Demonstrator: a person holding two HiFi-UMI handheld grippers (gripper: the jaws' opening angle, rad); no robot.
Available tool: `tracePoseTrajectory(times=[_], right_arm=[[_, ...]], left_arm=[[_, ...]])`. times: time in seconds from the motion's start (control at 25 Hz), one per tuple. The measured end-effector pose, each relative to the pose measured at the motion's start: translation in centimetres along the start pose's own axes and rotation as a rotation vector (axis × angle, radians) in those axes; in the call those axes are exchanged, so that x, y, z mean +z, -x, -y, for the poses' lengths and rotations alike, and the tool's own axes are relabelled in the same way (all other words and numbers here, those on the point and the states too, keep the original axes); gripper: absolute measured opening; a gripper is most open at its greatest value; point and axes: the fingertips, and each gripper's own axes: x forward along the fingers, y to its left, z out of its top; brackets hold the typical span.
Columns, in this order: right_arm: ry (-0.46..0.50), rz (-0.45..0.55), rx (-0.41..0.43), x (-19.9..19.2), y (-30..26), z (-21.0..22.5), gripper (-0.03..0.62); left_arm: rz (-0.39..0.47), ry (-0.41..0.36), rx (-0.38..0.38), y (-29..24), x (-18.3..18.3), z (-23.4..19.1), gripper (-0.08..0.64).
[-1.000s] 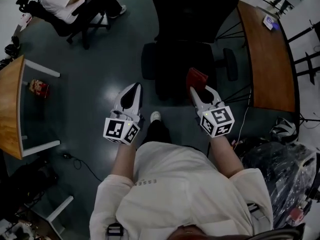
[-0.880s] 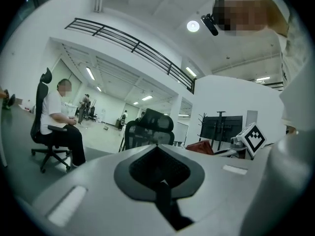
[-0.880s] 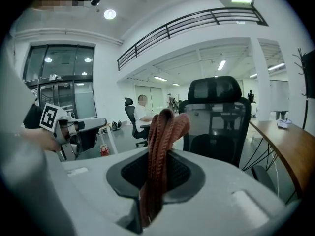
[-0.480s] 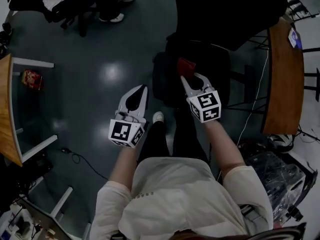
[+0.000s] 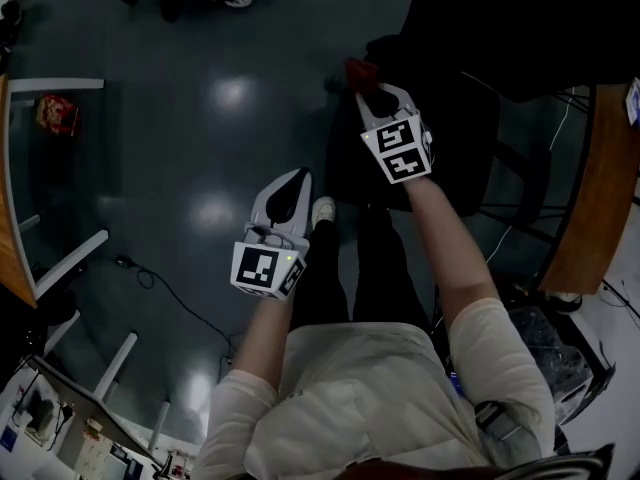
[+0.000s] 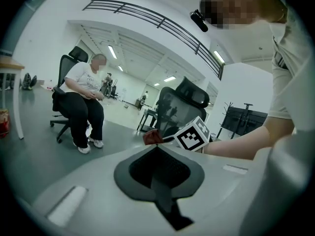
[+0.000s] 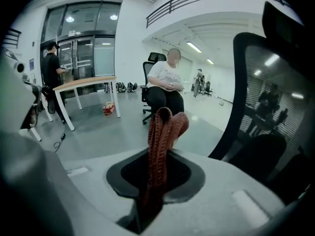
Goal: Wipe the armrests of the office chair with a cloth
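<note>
Wiping calls for the right gripper (image 5: 377,95), pinching the cloth (image 7: 162,127), to press it flat along the armrest (image 5: 342,168); the left gripper (image 5: 292,178) is pressed together, empty.

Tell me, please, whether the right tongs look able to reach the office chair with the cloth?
Probably yes: the right tongs, shut on the red cloth, hang at the office chair's near side, and nothing stands between them.

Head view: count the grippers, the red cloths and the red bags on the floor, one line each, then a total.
Grippers: 2 (left gripper, right gripper)
Red cloth: 1
Red bag: 1
Total: 4
</note>
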Motion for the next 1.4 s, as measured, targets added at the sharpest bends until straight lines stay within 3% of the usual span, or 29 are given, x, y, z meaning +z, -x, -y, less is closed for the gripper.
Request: tracePoseTrajectory(times=[0.32,0.92,1.08,1.28,1.4], right_arm=[[-0.075,-0.013,0.122,-0.5,2.7,-4.6,0.049],[-0.241,-0.035,0.298,-6.9,11.4,-17.6,0.049],[-0.323,-0.051,0.26,-8.2,13.0,-15.0,0.049],[-0.361,-0.024,0.076,-8.9,11.7,-4.9,0.049],[-0.328,-0.007,0.033,-8.3,8.2,0.3,0.049]], left_arm=[[-0.031,0.005,-0.003,0.0,-1.8,-0.4,0.014],[-0.066,-0.012,-0.044,1.8,-3.4,0.8,0.014],[-0.093,-0.036,-0.066,0.9,-4.1,1.6,0.014],[-0.167,-0.078,-0.088,-2.2,-6.5,2.2,0.014],[-0.205,-0.066,-0.107,-4.6,-7.6,3.0,0.014]])
